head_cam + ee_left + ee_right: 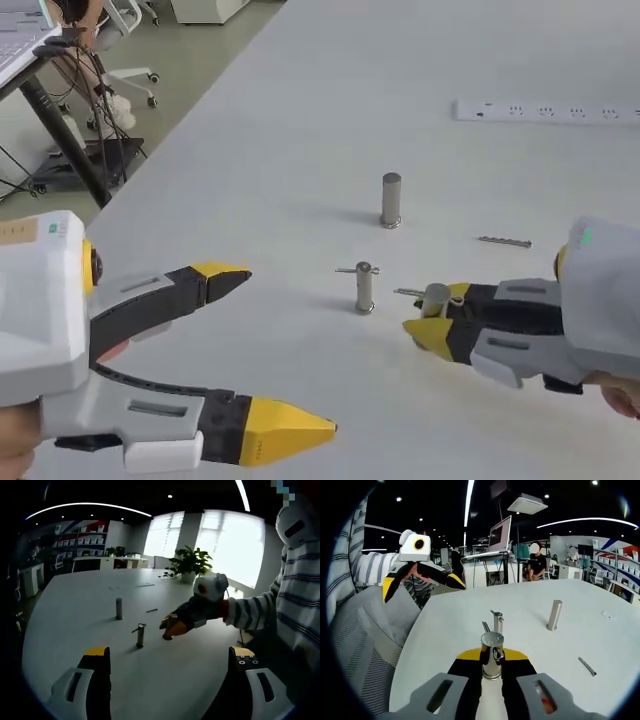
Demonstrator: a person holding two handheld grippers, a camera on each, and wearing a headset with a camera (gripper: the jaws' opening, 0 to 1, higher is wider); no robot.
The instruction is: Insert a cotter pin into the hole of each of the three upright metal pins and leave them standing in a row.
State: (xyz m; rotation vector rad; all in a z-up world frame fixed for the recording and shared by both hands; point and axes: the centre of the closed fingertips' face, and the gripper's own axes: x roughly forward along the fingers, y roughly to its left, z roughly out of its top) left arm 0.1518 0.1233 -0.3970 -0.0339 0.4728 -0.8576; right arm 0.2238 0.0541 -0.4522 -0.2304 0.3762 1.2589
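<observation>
left hand-held gripper (288, 350): nearest, lower left in the head view, yellow-tipped jaws spread wide over the white table (300, 110). Tan sticker (24, 232) on its body, print too small to read.

right hand-held gripper (432, 316): just beyond, reaching in from the right, jaws clamped on the near metal pin (436, 298). That pin is upright; cannot tell whether its foot touches the table. A cotter pin (407, 292) sits at its upper end, with the shank poking out toward the next pin.

middle metal pin (365, 290): just beside the held one, standing on the table. A second cotter pin (350, 270) goes crosswise through its head.

loose cotter pin (504, 241): lying flat on the table, off to the right of the row.

far metal pin (391, 200): standing on its own, farther back, roughly in line with the other two.

power strip (545, 111): white, lying along the far part of the table. Any marking on it is illegible.
</observation>
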